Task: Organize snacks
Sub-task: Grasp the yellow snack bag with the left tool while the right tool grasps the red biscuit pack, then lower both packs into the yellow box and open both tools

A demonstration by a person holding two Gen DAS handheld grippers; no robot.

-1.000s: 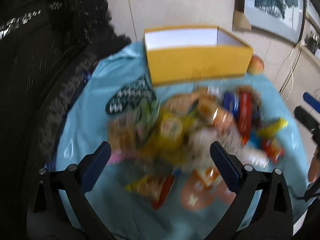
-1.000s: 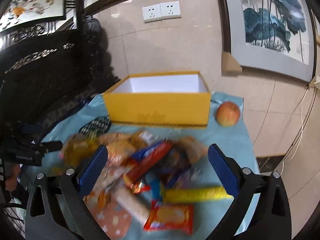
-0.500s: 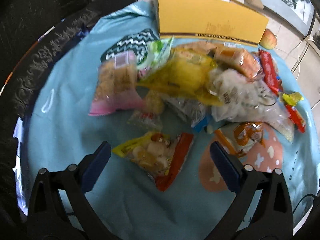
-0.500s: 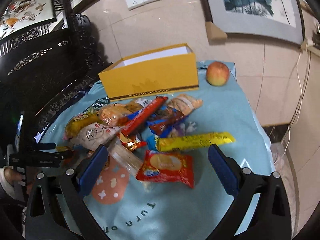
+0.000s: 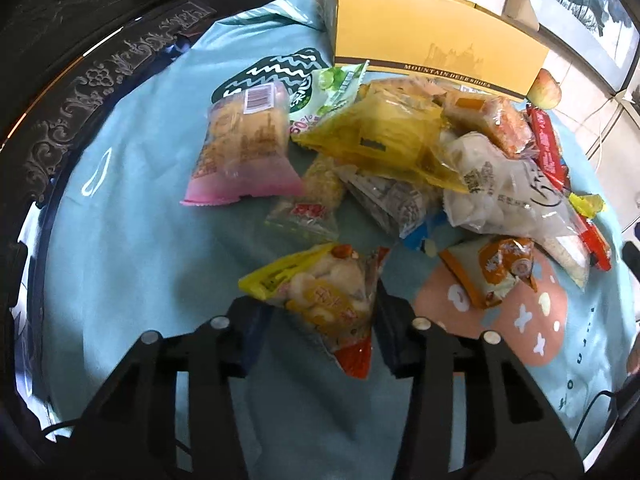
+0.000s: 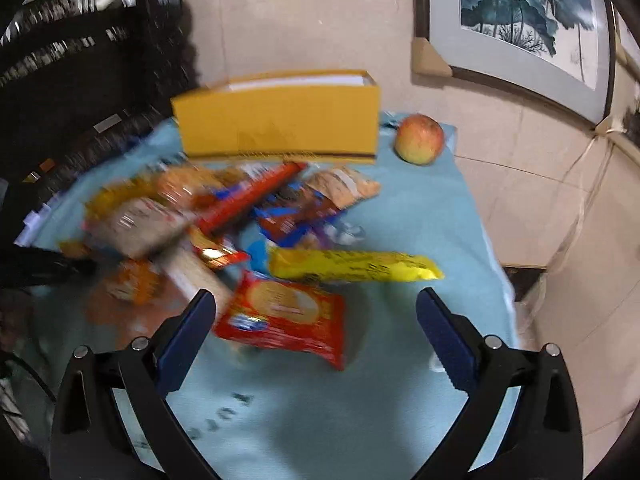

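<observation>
Low in the left view, the left gripper [image 5: 320,312] clamps one yellow-and-red plastic snack bag [image 5: 320,296]; the right gripper [image 6: 316,320] gapes over one red biscuit packet [image 6: 284,316], below one yellow cardboard box [image 6: 280,124] and one apple [image 6: 420,139].

My left tongs [image 5: 320,312] pinch a yellow-red snack bag [image 5: 320,296], lower centre; other packets heaped mid-frame below the yellow box [image 5: 432,52], top.

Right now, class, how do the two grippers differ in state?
The left gripper has closed on the yellow-and-red snack packet; the right gripper is wide open and holds nothing. The left grips its packet; the right frames a red biscuit packet without touching. Both point toward the yellow box.
</observation>
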